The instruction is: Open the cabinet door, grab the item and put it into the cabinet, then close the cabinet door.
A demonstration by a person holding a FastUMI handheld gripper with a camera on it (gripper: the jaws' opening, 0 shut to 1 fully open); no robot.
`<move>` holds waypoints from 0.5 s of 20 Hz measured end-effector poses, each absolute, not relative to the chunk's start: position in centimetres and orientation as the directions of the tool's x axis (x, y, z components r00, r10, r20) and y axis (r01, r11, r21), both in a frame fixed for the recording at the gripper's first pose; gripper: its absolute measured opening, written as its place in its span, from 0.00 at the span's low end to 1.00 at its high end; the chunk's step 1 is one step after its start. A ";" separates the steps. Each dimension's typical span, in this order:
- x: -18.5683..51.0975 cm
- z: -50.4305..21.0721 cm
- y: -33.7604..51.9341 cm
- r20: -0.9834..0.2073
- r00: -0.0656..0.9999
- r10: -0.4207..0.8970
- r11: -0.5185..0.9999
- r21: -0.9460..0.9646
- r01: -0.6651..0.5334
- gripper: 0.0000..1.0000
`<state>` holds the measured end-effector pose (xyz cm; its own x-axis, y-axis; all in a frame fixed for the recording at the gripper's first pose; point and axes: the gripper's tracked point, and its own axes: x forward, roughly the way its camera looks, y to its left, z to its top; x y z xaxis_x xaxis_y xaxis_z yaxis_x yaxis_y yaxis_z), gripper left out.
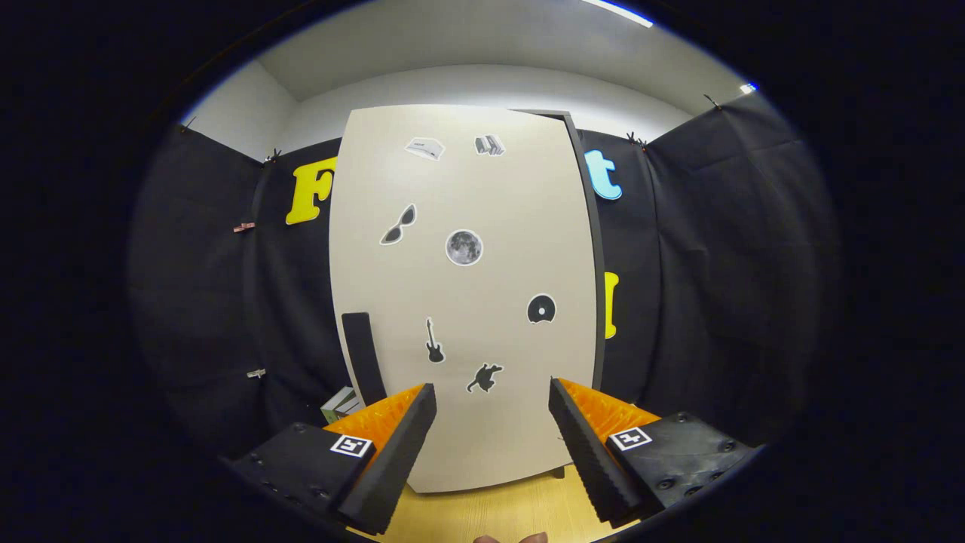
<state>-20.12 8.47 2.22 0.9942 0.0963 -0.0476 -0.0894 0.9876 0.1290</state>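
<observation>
Wooden floor [482,513] under the closed cabinet door [467,302]; gripper [491,407] jaws apart, empty.

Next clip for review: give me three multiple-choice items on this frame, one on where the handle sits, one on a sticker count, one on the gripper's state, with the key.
1. Where is the dark handle on the cabinet door?
A. Along its lower left edge
B. At its top right corner
C. In its middle, under the moon sticker

2. How many stickers are on the door?
A. Three
B. Seven
C. Twelve

3. What are the fingers of the gripper doing?
A. Clamped on the handle
B. Pressed together, holding nothing
C. Spread apart, holding nothing

Key: 1 A, the handle stands upright by the door's lower left edge, just beyond the left finger. 2 B, two at the top, then glasses, moon, disc, guitar and a leaping animal. 3 C, a wide gap between the fingers shows the bare door and wooden table.
</observation>
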 end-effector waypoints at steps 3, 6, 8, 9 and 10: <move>-20.1 2.3 8.4 -0.047 0.994 0.095 0.987 0.135 -0.087 0.98; -20.2 2.5 8.4 -0.045 0.994 0.097 0.986 0.137 -0.090 0.98; -20.3 2.7 8.4 -0.041 0.994 0.098 0.987 0.132 -0.092 0.98; -20.3 2.7 8.4 -0.038 0.995 0.097 0.988 0.126 -0.092 0.98; -20.3 2.8 8.4 -0.035 0.995 0.097 0.989 0.119 -0.092 0.98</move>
<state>-20.34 8.41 2.76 0.9947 0.0970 -0.0354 -0.0922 0.9886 0.1189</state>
